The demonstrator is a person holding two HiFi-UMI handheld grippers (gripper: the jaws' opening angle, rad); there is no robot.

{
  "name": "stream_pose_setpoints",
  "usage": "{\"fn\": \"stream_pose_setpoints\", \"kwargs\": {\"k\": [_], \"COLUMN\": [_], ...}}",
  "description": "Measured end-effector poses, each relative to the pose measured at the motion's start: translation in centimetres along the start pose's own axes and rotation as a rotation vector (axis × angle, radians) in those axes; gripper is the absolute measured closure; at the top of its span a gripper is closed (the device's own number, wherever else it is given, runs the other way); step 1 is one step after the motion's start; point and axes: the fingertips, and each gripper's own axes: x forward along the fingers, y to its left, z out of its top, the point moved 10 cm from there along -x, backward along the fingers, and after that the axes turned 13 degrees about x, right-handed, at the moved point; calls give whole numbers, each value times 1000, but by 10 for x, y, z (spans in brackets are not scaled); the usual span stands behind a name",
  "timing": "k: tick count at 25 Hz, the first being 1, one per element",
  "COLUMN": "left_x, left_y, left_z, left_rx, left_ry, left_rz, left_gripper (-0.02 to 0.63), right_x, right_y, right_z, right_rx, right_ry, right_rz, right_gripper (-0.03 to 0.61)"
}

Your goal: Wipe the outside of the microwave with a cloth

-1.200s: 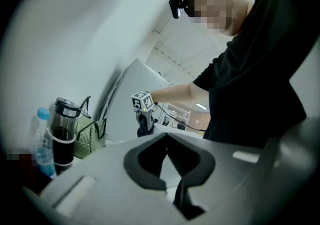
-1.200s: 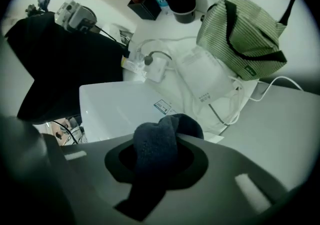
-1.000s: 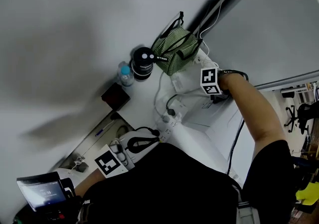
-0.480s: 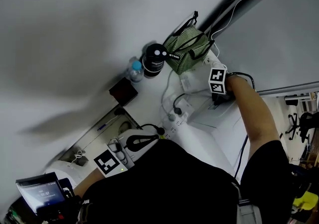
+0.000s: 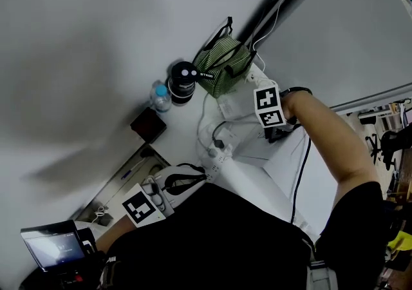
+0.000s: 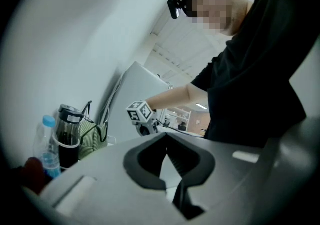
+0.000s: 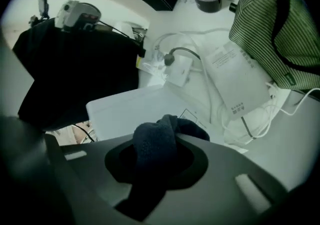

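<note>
Right tongs (image 7: 159, 165) slid along microwave (image 7: 127, 111) — clamping cloth (image 7: 189, 127).

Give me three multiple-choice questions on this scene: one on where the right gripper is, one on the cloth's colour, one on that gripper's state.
1. The right gripper is above:
A. the white box-shaped microwave
B. the clear plastic water bottle
C. the dark red box

2. The crumpled fabric cloth is:
A. white
B. dark blue
C. yellow

3. The right gripper is:
A. open and empty
B. shut on a white cable
C. shut on the cloth

Answers:
1 A: the right gripper view shows the microwave's white top just past the jaws.
2 B: the fabric shows dark blue against that white top.
3 C: the cloth is bunched between the jaws.
</note>
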Motion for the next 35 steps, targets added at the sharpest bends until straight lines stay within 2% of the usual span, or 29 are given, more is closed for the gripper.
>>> {"fn": "stream_pose_setpoints", "kwargs": {"k": [5,8,11,15,20,23,27,32,35], "left_x": [-23,-34,-39,-30,-9,-5,-9,-29,-41], "left_y": [3,3,2,4,1,0,-2,-1,-2], "left_z": [-14,-19,-16,-14,-3,0,-3,-15,-17], "left_rx": [-27,-29,-21,2,15,21,18,-14,-24], "left_ry": [10,25,22,16,-18,-30,-31,-26,-15], "left_rz": [95,138,158,118,36,9,12,86,130], "left_gripper": [611,611,611,611,611,611,611,611,611], "right_x": [70,95,109,81,-15,-31,6,74,104], "right_y": [-52,-77,-84,-63,11,41,29,-10,-30], "right_z": [53,68,74,59,-5,-19,17,75,97], "right_rx": [97,177,211,139,24,-9,4,62,114], "right_ry": [98,94,52,8,-69,-61,-10,74,81], "right_rz": [-50,-64,-120,-91,-13,50,48,27,-2], "right_gripper": [500,500,502,500,500,500,500,500,500]}}
